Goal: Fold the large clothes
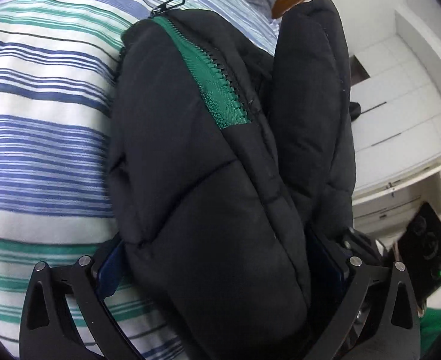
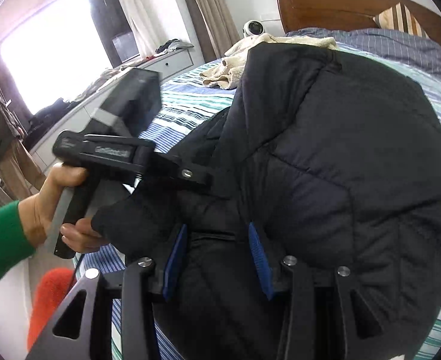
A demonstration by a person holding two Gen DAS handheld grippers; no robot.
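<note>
Both grippers clamped on the black jacket, held up over the striped bed.

From my left gripper [image 1: 220, 273] the jacket [image 1: 220, 150] runs straight away up the middle of the frame, long axis in line with the fingers, green zipper [image 1: 220, 81] at upper centre; jaws wide but filled by a thick padded fold. My right gripper [image 2: 217, 258] has its blue pads [image 2: 259, 258] closed to a narrow gap on a thinner fold, bulk ballooning to the right of frame. Left gripper shows at centre left there, touching the same edge. Bed [image 1: 40, 120] lies behind, so I judge laying down comes next.
</note>
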